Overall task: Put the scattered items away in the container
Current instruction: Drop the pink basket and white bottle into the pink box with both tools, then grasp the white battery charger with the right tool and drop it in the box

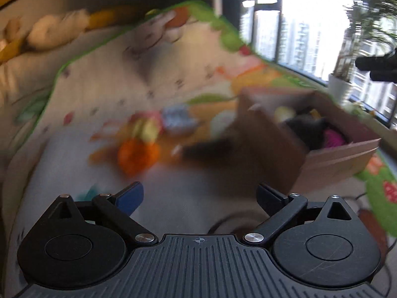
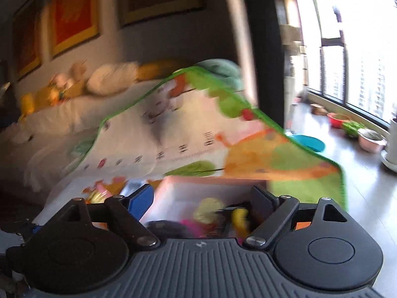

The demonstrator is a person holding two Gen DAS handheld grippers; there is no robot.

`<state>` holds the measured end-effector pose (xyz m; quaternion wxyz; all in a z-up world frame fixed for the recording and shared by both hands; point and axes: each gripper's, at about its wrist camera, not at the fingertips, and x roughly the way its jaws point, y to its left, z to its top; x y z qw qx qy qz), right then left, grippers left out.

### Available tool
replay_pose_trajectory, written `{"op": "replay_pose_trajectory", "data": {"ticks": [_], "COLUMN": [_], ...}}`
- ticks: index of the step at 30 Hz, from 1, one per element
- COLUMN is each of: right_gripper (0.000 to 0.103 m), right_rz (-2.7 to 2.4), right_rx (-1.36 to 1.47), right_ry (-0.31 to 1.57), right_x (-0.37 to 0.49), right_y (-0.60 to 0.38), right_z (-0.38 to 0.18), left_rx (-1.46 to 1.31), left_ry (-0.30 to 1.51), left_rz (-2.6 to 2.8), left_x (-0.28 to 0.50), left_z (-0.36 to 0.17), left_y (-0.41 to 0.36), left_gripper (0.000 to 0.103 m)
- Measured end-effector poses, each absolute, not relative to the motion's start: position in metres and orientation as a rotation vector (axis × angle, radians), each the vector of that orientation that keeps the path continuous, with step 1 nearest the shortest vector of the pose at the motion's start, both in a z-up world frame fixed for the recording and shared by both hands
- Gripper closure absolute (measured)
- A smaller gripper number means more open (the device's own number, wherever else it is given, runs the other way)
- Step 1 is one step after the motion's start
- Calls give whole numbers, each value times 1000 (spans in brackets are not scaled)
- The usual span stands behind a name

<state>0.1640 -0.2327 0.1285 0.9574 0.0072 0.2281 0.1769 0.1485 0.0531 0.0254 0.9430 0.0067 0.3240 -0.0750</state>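
Both views are motion-blurred. In the left wrist view a cardboard box [image 1: 330,154] stands on a colourful play mat [image 1: 148,74] at the right, with dark, yellow and pink items inside. Left of it lie an orange toy [image 1: 137,156], a yellow-pink toy [image 1: 146,126], a blue-white item [image 1: 178,119] and a dark item [image 1: 206,149]. My left gripper [image 1: 199,197] is open and empty, well short of them. My right gripper [image 2: 202,200] is open and empty just above the box [image 2: 173,191], whose yellow, pink and dark contents show between its fingers.
A white bed with pillows [image 2: 111,79] and plush toys runs along the far wall. Large windows [image 1: 310,24] are on the right. Bowls and a blue basin [image 2: 307,142] sit on the wooden floor beside potted plants [image 1: 342,84].
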Motion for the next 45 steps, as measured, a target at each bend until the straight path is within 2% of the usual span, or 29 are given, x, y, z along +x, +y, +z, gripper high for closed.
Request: {"op": "replay_pose_trajectory", "data": {"ticks": [11, 14, 17, 21, 27, 28, 29, 37, 42, 45], "right_gripper": [18, 27, 43, 42, 43, 46, 55, 55, 55, 53], "right_rz": [587, 546, 521, 436, 326, 334, 356, 657, 822, 846], "right_rx": [-152, -188, -182, -57, -55, -66, -89, -263, -231, -248], "right_ry": [758, 780, 764, 863, 949, 954, 951, 1018, 1147, 1102], "right_x": [225, 239, 265, 324, 371, 369, 364, 273, 213, 194], "right_y": [-61, -33, -14, -3, 12, 14, 17, 18, -26, -46], "right_z": [92, 84, 86, 67, 29, 28, 30, 38, 47, 63], "left_rx": [-139, -157, -153, -164, -191, -192, -192, -188, -118, -104], "left_ry": [657, 650, 647, 640, 633, 633, 633, 640, 685, 704], "left_rz": [-85, -81, -75, -75, -82, -82, -82, -121, -239, -268], "left_x": [129, 126, 125, 125, 124, 124, 124, 116, 80, 63], "left_z": [9, 7, 6, 5, 6, 6, 6, 8, 10, 13], "left_y": [87, 88, 87, 88, 91, 91, 90, 90, 82, 80], "left_gripper": [0, 0, 0, 0, 0, 0, 0, 0, 0, 0]}}
